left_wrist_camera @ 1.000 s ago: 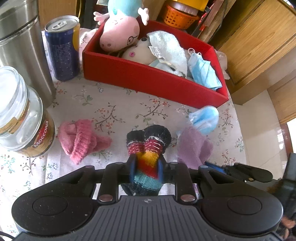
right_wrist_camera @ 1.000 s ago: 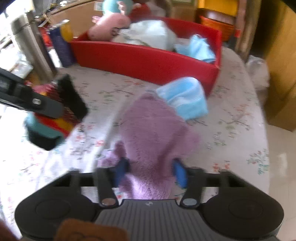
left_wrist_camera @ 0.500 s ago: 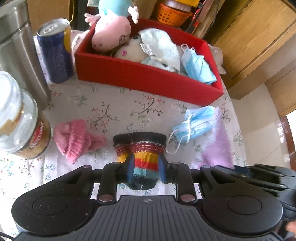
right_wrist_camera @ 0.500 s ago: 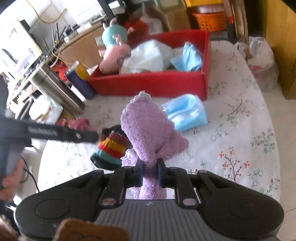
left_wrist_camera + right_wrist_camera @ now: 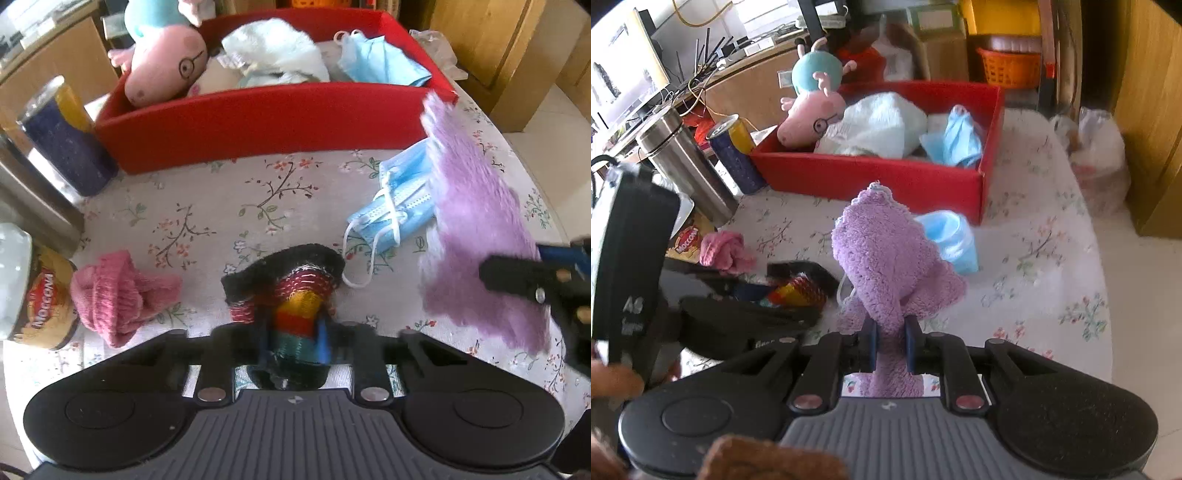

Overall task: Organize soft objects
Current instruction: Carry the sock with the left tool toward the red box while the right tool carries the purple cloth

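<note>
Both grippers lifted and swung toward the red box (image 5: 266, 122): left gripper (image 5: 293, 339) clamped on striped sock (image 5: 291, 295), right gripper (image 5: 891, 345) clamped on purple sock (image 5: 890, 258), both above the tablecloth (image 5: 207, 221).

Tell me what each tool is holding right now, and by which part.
Left tool pinches the striped sock near its teal end; right tool pinches the purple sock near its lower end.

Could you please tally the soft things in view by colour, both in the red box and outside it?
Pink: 2, the plush pig and the pink sock.
Blue: 2, the mask in the box and the mask on the table.
Purple: 1, the purple sock, gripped.
Striped: 1, the striped sock, gripped.
Pale blue-white: 1, the towel.
Total: 7.
</note>
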Available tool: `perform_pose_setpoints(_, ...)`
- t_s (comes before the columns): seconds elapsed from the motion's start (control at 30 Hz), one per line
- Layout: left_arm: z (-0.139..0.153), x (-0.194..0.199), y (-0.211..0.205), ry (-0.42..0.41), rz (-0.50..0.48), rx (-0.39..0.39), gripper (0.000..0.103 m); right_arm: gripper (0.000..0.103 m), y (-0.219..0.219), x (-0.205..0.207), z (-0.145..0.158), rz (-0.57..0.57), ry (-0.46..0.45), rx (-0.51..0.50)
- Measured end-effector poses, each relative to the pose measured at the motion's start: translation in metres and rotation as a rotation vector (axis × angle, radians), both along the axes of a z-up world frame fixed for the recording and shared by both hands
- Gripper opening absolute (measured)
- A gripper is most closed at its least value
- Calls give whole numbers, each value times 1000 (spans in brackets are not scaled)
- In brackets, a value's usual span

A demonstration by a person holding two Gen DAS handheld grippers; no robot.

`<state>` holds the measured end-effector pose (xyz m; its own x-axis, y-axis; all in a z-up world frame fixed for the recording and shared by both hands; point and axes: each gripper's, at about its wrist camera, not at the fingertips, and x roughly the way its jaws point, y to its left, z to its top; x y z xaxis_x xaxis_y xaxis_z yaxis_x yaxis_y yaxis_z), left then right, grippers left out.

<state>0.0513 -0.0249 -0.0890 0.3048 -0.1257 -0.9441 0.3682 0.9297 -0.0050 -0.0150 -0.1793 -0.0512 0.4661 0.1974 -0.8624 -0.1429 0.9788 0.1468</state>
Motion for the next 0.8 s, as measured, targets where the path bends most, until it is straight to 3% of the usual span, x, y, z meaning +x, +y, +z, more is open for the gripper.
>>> perform_pose_setpoints(0.13, 11, -9, 0, -44, -9, 33, 13, 0, -2, -1, 9, -4, -37, -12)
perform_pose_setpoints(0.47, 76, -6, 5, -268, 58, 23, 13, 0, 15, 6, 43, 15, -177, -70)
perform_pose_setpoints(0.8, 100, 6, 3, -348, 91, 9, 13, 0, 19, 31, 63, 1, -249, -79)
